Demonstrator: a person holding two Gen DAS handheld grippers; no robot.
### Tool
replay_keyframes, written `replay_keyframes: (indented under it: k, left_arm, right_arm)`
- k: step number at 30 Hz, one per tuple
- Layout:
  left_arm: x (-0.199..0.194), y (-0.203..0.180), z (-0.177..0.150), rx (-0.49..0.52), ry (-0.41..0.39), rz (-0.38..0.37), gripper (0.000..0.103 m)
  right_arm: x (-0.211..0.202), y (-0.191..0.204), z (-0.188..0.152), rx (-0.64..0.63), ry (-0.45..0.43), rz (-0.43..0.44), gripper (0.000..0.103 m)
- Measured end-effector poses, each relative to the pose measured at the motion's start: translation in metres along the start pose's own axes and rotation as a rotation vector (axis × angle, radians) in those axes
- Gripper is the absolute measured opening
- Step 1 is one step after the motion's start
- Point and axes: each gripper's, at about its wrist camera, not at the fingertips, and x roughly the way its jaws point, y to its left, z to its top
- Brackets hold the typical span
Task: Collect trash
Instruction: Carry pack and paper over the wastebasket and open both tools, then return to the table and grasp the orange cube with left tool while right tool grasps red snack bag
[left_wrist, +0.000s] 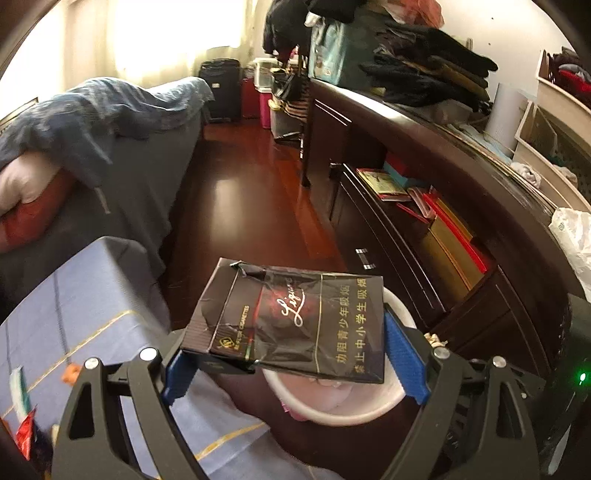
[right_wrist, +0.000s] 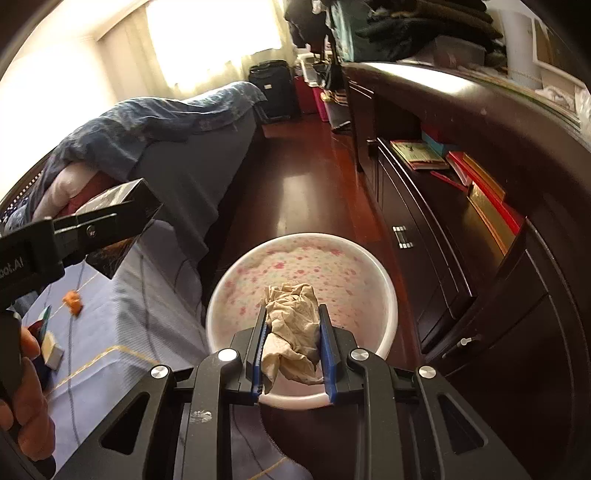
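- Cigarette pack (left_wrist: 284, 325): light, crushable card; left gripper (left_wrist: 295, 360) fingers clamp its edges, above bin (right_wrist: 384, 291).
- Crumpled tissue (right_wrist: 291, 332): soft, weightless; right gripper (right_wrist: 293, 354) fingers pinch it over bin.

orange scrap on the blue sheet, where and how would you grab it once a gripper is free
Take the orange scrap across its narrow middle, coming from straight above. It is a small crumpled lump lying alone on the flat blue sheet, with open cloth around it and the small box well apart, so jaws can probably straddle it from the top and pinch down to the fabric.
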Motion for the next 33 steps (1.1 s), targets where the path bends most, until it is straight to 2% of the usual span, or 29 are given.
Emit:
replay_keyframes:
  k: [4, 8, 11, 21, 28, 33]
  left_arm:
    - [0.023, -0.008, 0.006, 0.006, 0.030, -0.026, 0.089]
    - [0.036, -0.010, 0.011, -0.009, 0.041, -0.044, 0.092]
    - [0.037, -0.005, 0.014, -0.025, 0.031, -0.044, 0.098]
    - [0.034, 0.000, 0.019, -0.046, 0.020, -0.049, 0.099]
    - [0.017, 0.016, 0.012, -0.061, 0.015, 0.011, 0.099]
    - [-0.009, 0.041, 0.003, -0.086, -0.006, 0.086, 0.099]
  right_arm:
    - [0.013, -0.005, 0.003, 0.004, -0.004, -0.020, 0.028]
    - [0.023, -0.008, 0.006, 0.008, -0.025, -0.049, 0.038]
    - [0.027, -0.009, 0.006, 0.012, -0.029, -0.055, 0.046]
    - [0.030, -0.004, 0.003, 0.000, -0.022, -0.059, 0.054]
    - [0.016, 0.010, -0.004, -0.018, -0.005, -0.050, 0.065]
    - [0.000, 0.033, -0.010, -0.037, 0.018, 0.000, 0.079]
